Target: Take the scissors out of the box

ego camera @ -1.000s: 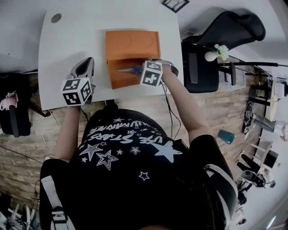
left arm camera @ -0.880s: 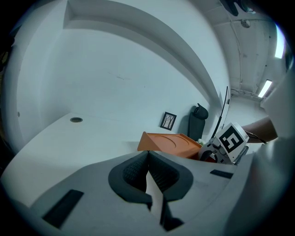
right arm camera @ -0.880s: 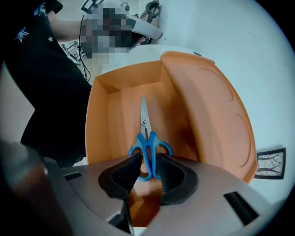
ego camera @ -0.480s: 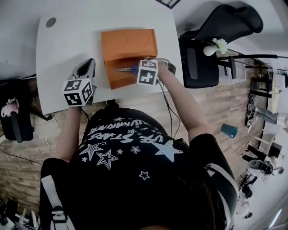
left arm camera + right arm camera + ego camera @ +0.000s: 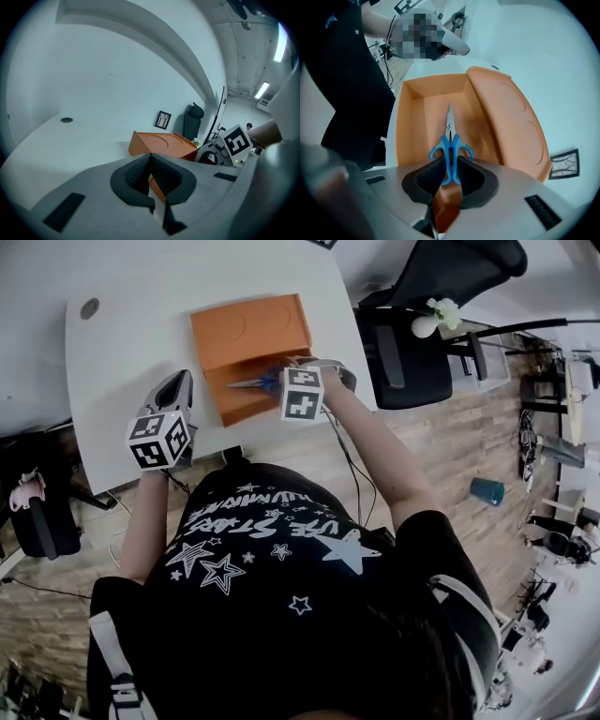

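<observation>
Ok so the right gripper (image 5: 450,169) comes almost straight down into the box (image 5: 415,119), and its jaws have just been closing. The pads now look clamped on the blue handles of the scissors (image 5: 449,143). That's the grab done as far as I can tell, but nothing's out yet. The scissors lie flat on the box floor, in the open near half, with the handles to the right and the blades pointing left. What's left is basically a straight lift. The orange walls are close on both sides, and the lid (image 5: 508,117) is flipped open on the far side, so dragging sideways would probably catch a tip on something. The grip is only on the handle end, so I'd guess the blades could droop or swing once they're off the floor. The left gripper (image 5: 150,168) hangs over the white table (image 5: 141,343), well left of the box, with its jaws pressed together on nothing, so nobody is holding the box down. Off the right edge of the table there's a black office chair (image 5: 412,352), clear of all this.
</observation>
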{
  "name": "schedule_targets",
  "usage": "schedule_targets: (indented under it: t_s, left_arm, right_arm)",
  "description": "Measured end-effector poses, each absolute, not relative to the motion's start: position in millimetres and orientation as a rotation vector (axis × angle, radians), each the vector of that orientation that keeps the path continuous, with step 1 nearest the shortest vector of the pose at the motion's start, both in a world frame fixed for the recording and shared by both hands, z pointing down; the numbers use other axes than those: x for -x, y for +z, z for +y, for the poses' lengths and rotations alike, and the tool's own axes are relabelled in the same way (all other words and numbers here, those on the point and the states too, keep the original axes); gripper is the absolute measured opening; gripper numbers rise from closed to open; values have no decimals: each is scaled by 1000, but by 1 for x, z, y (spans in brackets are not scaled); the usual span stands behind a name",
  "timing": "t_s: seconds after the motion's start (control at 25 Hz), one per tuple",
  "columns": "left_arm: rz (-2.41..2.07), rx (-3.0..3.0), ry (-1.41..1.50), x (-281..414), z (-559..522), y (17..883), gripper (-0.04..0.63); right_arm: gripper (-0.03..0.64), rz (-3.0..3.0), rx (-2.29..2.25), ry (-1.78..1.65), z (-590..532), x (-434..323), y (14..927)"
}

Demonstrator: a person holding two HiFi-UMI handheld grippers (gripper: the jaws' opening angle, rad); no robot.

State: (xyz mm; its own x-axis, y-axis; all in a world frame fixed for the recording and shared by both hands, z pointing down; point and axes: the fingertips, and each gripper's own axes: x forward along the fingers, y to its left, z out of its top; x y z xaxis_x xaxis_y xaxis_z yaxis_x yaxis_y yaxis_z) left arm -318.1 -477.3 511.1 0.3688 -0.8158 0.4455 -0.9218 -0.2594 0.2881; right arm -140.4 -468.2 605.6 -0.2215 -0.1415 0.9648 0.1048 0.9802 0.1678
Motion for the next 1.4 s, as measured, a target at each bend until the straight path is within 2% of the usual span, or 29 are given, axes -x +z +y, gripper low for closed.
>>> schedule_targets:
  t_s: [0.64, 1.4]
  left_arm:
    - [-1509, -2170, 283, 277, -476, 506, 18]
    - [-1638, -2184, 242, 242, -383, 473, 18]
  right_arm:
    - [103, -1857, -173, -377, -481, 110, 564]
    - [103, -2057, -456, -414, -421, 65, 504]
